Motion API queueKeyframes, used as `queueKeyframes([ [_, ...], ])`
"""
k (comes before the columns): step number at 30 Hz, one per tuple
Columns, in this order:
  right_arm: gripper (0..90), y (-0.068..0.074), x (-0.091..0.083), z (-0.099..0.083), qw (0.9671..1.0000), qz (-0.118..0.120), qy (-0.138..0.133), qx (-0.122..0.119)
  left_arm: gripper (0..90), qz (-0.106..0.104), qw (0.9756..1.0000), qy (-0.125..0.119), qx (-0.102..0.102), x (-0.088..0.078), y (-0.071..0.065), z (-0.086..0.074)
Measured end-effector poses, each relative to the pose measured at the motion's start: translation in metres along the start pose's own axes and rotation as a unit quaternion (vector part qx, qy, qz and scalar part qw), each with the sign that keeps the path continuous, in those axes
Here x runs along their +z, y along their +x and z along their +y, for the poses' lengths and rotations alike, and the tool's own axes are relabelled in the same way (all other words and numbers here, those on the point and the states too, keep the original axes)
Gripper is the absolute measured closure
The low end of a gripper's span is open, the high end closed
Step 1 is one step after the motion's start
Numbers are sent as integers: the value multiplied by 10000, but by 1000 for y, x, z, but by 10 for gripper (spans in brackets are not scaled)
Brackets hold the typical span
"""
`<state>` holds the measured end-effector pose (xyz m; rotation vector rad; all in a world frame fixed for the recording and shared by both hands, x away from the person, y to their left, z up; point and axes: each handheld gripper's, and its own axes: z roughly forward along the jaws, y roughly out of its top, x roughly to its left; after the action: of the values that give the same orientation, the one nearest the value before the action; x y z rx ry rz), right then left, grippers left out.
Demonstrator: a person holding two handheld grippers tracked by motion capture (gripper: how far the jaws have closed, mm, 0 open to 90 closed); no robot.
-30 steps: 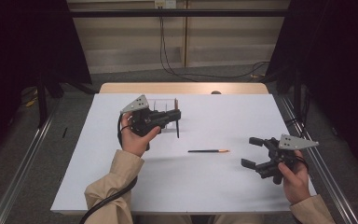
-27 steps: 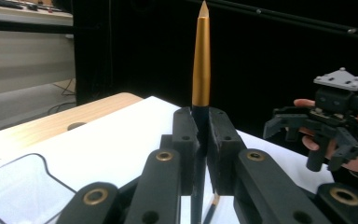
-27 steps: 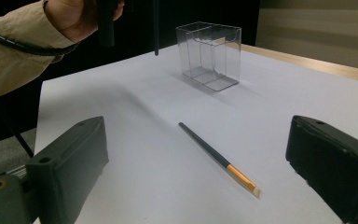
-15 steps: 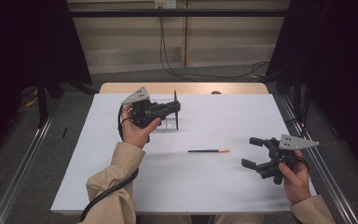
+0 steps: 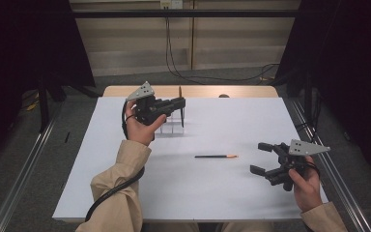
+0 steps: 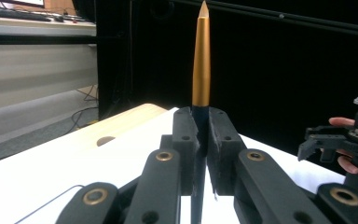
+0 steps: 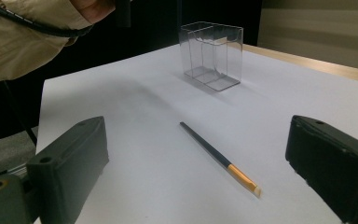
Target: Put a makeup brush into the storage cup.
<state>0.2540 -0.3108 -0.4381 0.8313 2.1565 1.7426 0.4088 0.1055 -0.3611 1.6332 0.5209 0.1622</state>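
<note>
A person at a white tabletop point(image 5: 125, 193) holds a two-jaw tool in each hand. The left tool point(image 5: 179, 103) is clenched on a pencil point(image 6: 201, 60) with a dark shaft and a gold upper end, held upright, point up. It hangs just above a clear plastic holder point(image 7: 212, 55) standing toward the far side of the tabletop; the pencil's lower end looks level with the holder's open top, though whether it has entered cannot be told.

The right tool point(image 5: 264, 158) rests low, well to the right of the holder, its jaws spread wide and gripping nothing. A second pencil point(image 5: 216, 156) lies flat between that tool and the holder, nearer the tool.

The step in hand looks like standing the first pencil in the holder. Next, the left tool likely needs to line up over one compartment, lower, then let go.
</note>
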Motion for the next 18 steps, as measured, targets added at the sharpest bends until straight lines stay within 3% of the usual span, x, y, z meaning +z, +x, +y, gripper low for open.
queueKeyframes([
  [18,52,-1,-1,2,10000,-4,-75,21,830,224,9997,-57,20,5,12,13],
])
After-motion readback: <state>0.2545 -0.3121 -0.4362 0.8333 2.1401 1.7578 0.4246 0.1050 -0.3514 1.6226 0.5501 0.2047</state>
